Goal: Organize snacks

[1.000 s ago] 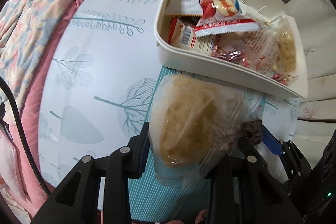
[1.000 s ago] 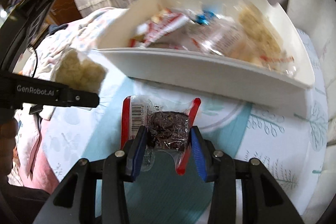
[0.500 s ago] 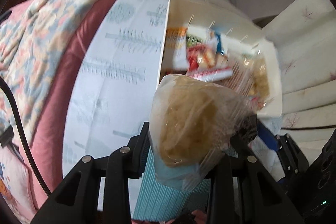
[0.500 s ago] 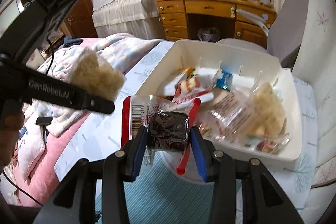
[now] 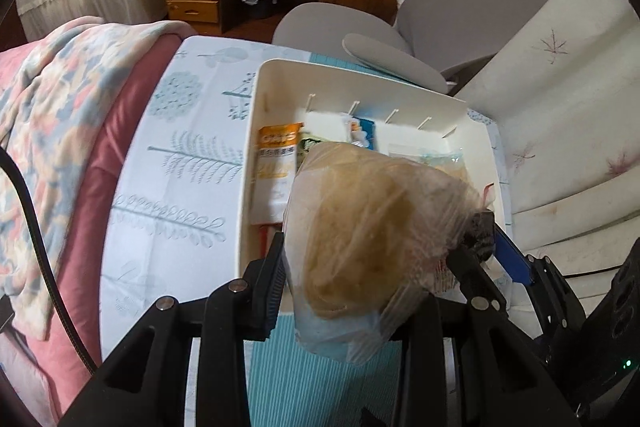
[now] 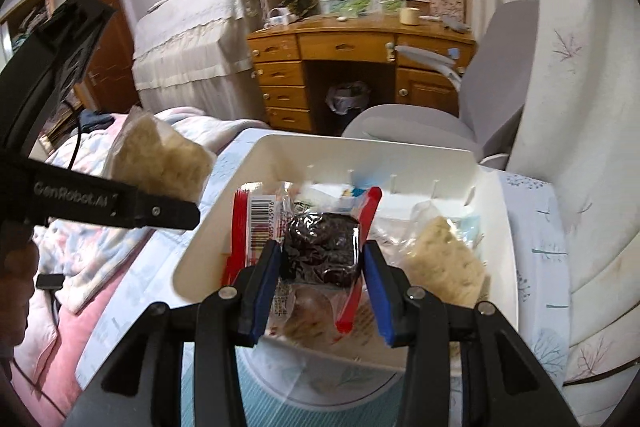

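Between the fingers of your left tool (image 5: 372, 259) sits a clear-wrapped pale bun (image 5: 368, 231), pinched at its lower end and held in the air on the near side of the white bin (image 5: 256, 147), which stands on the leaf-patterned bench (image 5: 180, 155) just ahead of both tools. Your right tool (image 6: 320, 259) clamps a dark cake in a red-edged wrapper (image 6: 320, 243) between its blue pads (image 6: 266, 275), directly over the bin's near half, where other wrapped snacks (image 6: 444, 259) already lie.
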### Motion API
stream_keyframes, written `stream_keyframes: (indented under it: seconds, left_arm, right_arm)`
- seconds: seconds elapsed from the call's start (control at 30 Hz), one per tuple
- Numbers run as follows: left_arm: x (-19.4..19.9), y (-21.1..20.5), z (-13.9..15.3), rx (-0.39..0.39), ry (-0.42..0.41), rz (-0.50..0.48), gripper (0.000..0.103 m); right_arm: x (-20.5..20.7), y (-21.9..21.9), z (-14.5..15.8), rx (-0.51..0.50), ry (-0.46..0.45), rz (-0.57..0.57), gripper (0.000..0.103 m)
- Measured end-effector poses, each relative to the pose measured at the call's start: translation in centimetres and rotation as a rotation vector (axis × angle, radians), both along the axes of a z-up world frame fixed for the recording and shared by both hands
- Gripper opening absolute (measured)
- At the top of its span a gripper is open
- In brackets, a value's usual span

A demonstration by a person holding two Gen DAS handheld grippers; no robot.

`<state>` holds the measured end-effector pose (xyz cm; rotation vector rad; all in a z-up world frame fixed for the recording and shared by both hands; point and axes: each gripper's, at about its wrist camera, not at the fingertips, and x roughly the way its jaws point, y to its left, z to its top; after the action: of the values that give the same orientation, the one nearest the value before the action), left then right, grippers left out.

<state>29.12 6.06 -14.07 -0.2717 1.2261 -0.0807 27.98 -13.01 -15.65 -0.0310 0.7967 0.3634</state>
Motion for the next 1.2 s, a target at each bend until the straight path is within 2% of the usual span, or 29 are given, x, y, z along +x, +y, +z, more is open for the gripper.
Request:
stream_keyframes:
  seconds: [0.1, 0.17, 0.23, 0.27, 0.3, 0.43, 0.57, 0.73, 0.87, 1.0, 1.2]
  left_arm:
    - [0.4, -0.4, -0.4, -0.002, -0.013, -0.010, 0.033]
    - [0.6, -0.3, -0.8, 0.006, -0.007, -0.010, 0.037]
    - [0.7, -0.4, -0.7, 0.004, -0.007, -0.016, 0.054]
    - [0.7, -0.4, -0.6, 0.005, -0.016, -0.016, 0.057]
    - [0.5, -0.3, -0.3, 0.008, -0.033, -0.017, 0.059]
    - [-0.4, 0.0, 0.7, 0.021, -0.053, -0.035, 0.068]
    - [-2.6, 1.0, 1.3, -0.006, -0.052, -0.064, 0.068]
    - [-6.5, 2.3, 2.1, -0.011, -0.068, -0.124, 0.069]
    - [-9.8, 3.5, 2.1, -0.006, -0.058, -0.192, 0.070]
    - [-13.4, 5.2, 2.0, -0.006, -0.059, -0.203, 0.070]
    - [-18.5, 6.2, 1.7, -0.009, -0.030, -0.243, 0.071]
  right_arm:
    - [0.6, -0.3, -0.6, 0.008, 0.025, -0.027, 0.045]
    - [0.8, -0.4, -0.9, 0.004, 0.040, -0.043, 0.045]
    - [0.8, -0.3, -0.9, -0.010, 0.044, -0.051, 0.049]
    - [0.7, -0.3, -0.8, -0.020, 0.042, -0.059, 0.055]
    - [0.6, -0.2, -0.6, -0.024, 0.041, -0.065, 0.058]
    - [-0.1, -0.4, -0.1, -0.032, 0.046, -0.103, 0.060]
    - [-1.6, -0.5, 0.5, -0.036, 0.058, -0.167, 0.069]
    - [-5.2, -0.4, 1.4, 0.002, 0.091, -0.256, 0.075]
    - [-9.6, 0.6, 1.0, 0.004, 0.120, -0.324, 0.075]
    - [-14.0, 1.4, -0.3, 0.039, 0.201, -0.362, 0.075]
    - [-19.1, 2.0, -0.9, 0.033, 0.286, -0.365, 0.075]
